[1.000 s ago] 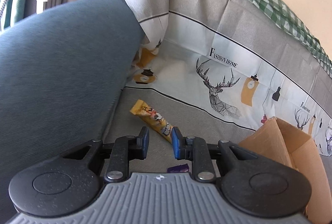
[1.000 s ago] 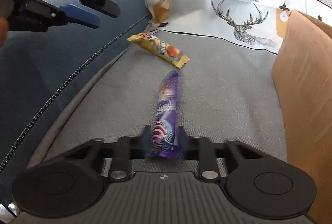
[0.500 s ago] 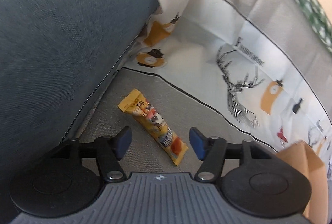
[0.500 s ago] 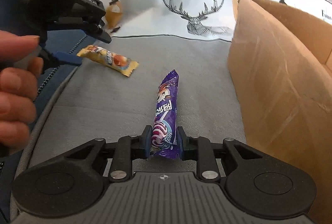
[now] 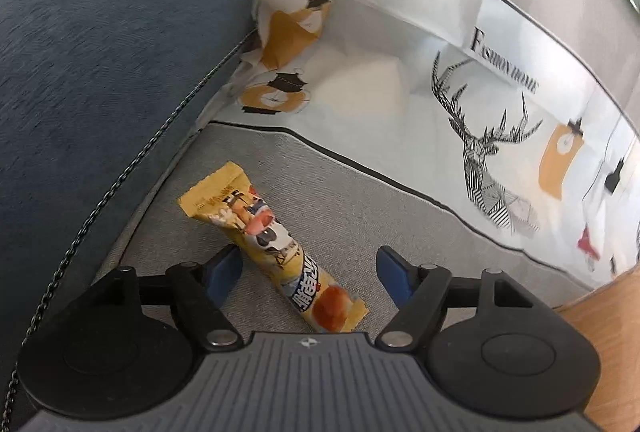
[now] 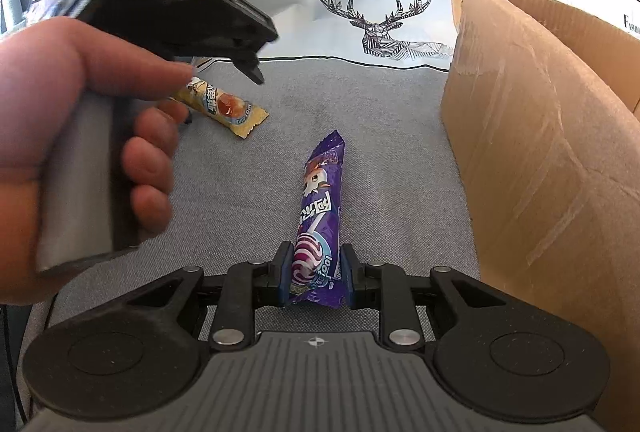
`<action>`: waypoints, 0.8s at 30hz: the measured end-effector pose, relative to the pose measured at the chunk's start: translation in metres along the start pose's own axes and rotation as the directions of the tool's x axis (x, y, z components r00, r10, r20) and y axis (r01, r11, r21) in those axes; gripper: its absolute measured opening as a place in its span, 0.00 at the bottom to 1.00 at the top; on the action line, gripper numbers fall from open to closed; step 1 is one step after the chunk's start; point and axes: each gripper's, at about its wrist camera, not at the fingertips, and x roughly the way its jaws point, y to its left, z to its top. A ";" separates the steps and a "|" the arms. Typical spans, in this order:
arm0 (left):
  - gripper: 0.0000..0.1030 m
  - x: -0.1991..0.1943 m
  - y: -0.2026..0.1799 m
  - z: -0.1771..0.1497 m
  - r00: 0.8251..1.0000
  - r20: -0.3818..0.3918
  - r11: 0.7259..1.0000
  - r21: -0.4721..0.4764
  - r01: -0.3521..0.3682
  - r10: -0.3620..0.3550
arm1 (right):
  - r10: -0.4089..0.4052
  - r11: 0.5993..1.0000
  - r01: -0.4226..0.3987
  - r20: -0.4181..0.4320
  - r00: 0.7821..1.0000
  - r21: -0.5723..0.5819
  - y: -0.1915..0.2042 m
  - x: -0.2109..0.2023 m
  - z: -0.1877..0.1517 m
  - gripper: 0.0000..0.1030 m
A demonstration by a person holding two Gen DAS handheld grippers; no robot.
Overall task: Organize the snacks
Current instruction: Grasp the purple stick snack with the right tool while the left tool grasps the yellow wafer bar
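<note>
A yellow snack packet (image 5: 276,248) lies on the grey sofa seat (image 5: 360,207). My left gripper (image 5: 310,272) is open just above it, one blue finger on each side of the packet's near half. The packet also shows in the right wrist view (image 6: 224,105), partly behind the left hand and its gripper (image 6: 224,31). My right gripper (image 6: 314,272) is shut on the near end of a purple snack packet (image 6: 320,207), which points away from me over the seat.
An open cardboard box (image 6: 540,127) stands on the seat to the right; its corner shows in the left wrist view (image 5: 612,312). A deer-print cover (image 5: 460,91) drapes the sofa back. A dark blue armrest (image 5: 100,51) rises at left.
My left gripper opened wide and came down over the yellow packet. My right gripper, still holding the purple packet, turned toward the cardboard box.
</note>
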 end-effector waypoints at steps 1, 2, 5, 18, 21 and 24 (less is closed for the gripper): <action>0.75 0.001 -0.002 0.000 1.000 0.002 1.000 0.014 -0.005 0.005 | -0.001 1.000 0.001 0.001 1.000 -0.002 0.000 0.000 0.000 0.25; 0.74 0.001 -0.003 -0.001 1.000 0.005 1.000 0.023 -0.008 0.008 | -0.002 1.000 0.002 0.002 1.000 -0.005 0.001 0.000 0.000 0.25; 0.55 0.000 -0.005 -0.002 0.999 0.013 0.998 0.051 -0.037 0.037 | -0.006 1.000 0.006 0.005 1.000 -0.013 0.002 0.000 0.000 0.25; 0.15 -0.016 0.004 0.005 0.999 0.010 0.997 0.054 -0.048 0.048 | -0.002 0.999 0.004 0.027 1.000 -0.050 0.005 -0.003 -0.005 0.25; 0.15 -0.021 0.007 0.006 0.999 0.011 0.998 0.047 -0.046 0.046 | 0.005 0.999 -0.003 0.033 0.999 -0.053 0.004 -0.003 -0.005 0.25; 0.15 -0.024 0.010 0.007 0.999 0.006 0.999 0.032 -0.041 0.041 | 0.014 0.998 -0.011 0.041 0.999 -0.062 0.004 -0.005 -0.007 0.25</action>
